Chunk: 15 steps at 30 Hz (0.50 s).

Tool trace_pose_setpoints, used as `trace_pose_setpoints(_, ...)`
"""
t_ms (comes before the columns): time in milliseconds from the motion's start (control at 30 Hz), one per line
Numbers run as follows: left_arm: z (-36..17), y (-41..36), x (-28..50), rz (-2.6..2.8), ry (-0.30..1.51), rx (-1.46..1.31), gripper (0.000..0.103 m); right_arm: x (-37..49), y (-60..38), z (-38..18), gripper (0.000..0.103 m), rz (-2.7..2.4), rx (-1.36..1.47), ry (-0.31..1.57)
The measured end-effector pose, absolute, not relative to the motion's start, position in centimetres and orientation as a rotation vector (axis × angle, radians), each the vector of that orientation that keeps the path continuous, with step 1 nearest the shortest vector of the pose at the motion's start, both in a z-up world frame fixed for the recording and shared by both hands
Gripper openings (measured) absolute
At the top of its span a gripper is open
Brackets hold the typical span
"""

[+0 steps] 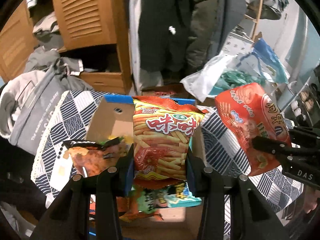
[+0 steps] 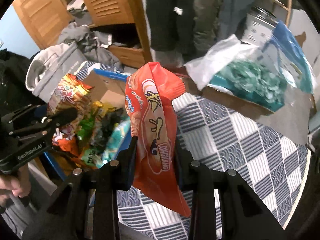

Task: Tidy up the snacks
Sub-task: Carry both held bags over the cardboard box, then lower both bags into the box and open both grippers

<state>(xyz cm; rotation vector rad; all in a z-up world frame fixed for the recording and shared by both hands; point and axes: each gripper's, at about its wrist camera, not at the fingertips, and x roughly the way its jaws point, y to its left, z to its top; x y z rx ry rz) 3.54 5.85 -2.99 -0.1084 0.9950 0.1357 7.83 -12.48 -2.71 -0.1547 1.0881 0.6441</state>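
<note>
My left tool (image 1: 160,154) grips a shrimp-stick bag (image 1: 166,138) over the cardboard box (image 1: 112,120); my right tool (image 2: 156,152) clamps an orange cracker bag (image 2: 154,120), so I should lower each gently, flat.

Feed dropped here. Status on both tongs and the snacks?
Left tongs shut on fries bag, over snack box. Right tongs shut on orange bag, over checked cloth. Nothing blocking.
</note>
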Motion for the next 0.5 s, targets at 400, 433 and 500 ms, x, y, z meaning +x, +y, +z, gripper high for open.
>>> trace_pose_setpoints(400,-5.0,9.9,2.9,0.195,1.032,-0.155,0.044,8.0,-5.4,-4.0,0.030,0.717,-0.207,1.135)
trace_pose_setpoints(433,-5.3,10.3,2.9,0.200,1.038,-0.158,0.044,8.0,-4.9,-4.2,0.030,0.720,-0.210,1.140)
trace_pose_setpoints(500,-5.8,10.8,2.9,0.206,1.049,-0.165,0.044,8.1,-4.2,-4.4,0.030,0.723,-0.214,1.145)
